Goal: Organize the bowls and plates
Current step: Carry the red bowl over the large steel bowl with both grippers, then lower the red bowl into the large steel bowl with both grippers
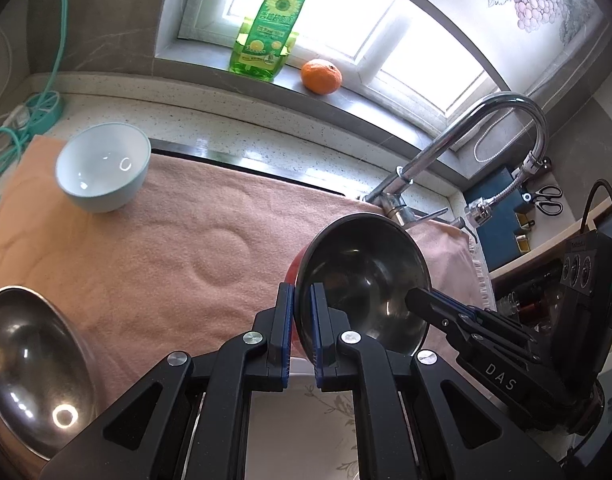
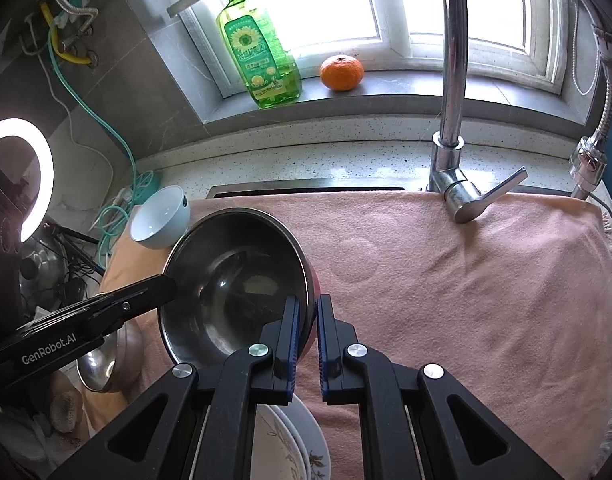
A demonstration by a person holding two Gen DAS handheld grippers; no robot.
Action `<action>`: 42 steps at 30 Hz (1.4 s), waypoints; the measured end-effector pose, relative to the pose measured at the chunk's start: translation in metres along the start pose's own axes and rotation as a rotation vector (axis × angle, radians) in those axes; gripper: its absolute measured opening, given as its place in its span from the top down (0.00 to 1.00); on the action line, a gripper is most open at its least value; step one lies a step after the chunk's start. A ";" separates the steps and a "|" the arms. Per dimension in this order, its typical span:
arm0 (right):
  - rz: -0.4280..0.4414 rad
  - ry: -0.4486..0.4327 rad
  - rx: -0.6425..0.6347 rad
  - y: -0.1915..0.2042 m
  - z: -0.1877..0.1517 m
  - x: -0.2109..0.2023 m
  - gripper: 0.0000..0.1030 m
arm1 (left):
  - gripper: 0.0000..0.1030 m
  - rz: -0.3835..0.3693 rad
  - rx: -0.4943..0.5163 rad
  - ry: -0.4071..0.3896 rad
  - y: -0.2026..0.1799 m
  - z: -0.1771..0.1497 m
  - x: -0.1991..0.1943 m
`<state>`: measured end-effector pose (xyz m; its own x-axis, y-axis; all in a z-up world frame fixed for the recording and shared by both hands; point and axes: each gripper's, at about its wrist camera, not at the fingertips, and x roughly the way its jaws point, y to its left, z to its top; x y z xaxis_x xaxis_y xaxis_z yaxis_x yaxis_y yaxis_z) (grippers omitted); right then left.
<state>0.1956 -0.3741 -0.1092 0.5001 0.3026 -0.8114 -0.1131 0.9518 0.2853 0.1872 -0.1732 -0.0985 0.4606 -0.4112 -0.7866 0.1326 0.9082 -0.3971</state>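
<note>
A steel bowl with a red outside is held tilted above the pink towel. My left gripper is shut on its left rim, and it also shows in the right wrist view. My right gripper is shut on its right rim, and it also shows in the left wrist view. A white bowl stands on the towel at the far left. A second steel bowl lies at the near left. Patterned plates lie below the grippers.
A chrome faucet rises at the back right. A green dish soap bottle and an orange stand on the windowsill. Teal cables lie at the far left. A ring light glows at left.
</note>
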 end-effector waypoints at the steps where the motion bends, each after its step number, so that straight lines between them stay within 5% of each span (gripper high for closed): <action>1: 0.002 0.000 -0.005 0.005 -0.001 0.000 0.92 | 0.93 0.000 -0.003 -0.003 0.003 -0.001 -0.003; 42: 0.150 0.063 -0.185 0.186 -0.031 0.038 0.92 | 0.93 0.119 -0.180 -0.091 0.152 -0.041 -0.108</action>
<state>0.1667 -0.1837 -0.1027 0.4117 0.4386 -0.7988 -0.3405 0.8871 0.3115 0.1217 0.0057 -0.0929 0.5421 -0.2858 -0.7902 -0.0824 0.9178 -0.3885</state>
